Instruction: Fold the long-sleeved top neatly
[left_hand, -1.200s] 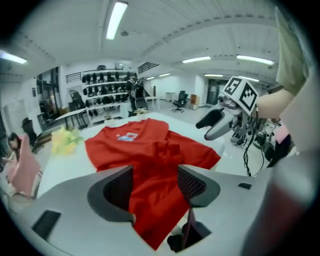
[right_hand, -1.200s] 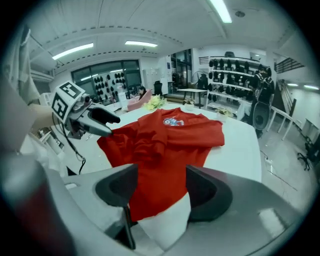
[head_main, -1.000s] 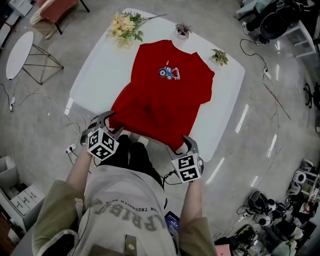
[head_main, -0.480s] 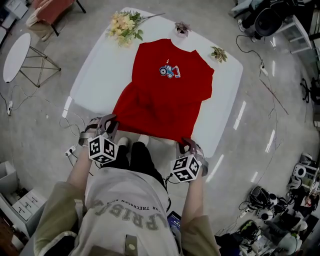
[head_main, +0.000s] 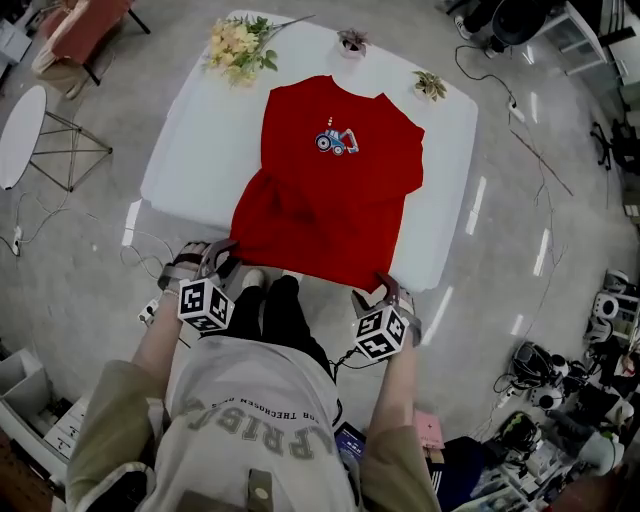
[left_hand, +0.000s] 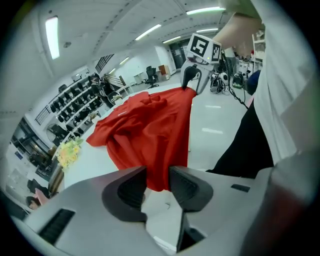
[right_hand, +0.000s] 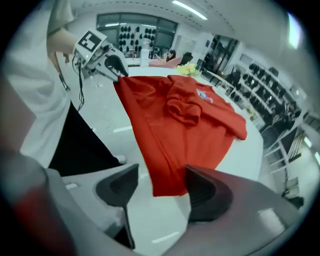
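The red long-sleeved top (head_main: 330, 170), with a small blue print on the chest, lies on the white table (head_main: 195, 150), its sleeves folded in. Its hem hangs over the near edge. My left gripper (head_main: 221, 252) is at the hem's left corner and my right gripper (head_main: 391, 288) at its right corner. In the left gripper view the red corner (left_hand: 159, 165) hangs in the narrow gap of the left gripper (left_hand: 157, 176). In the right gripper view the other corner (right_hand: 167, 175) sits loose in the wider gap of the right gripper (right_hand: 161, 181). Both pairs of jaws have just been opening.
A bunch of yellow flowers (head_main: 236, 45) and two small potted plants (head_main: 352, 40) (head_main: 431, 86) stand along the table's far edge. A round side table (head_main: 22, 135) stands at the left. Cables and equipment (head_main: 560, 400) lie on the floor at the right.
Both grippers have drawn back and down towards the person at the hem's corners. Their jaws closed on the hem half a second ago and now stand apart again.
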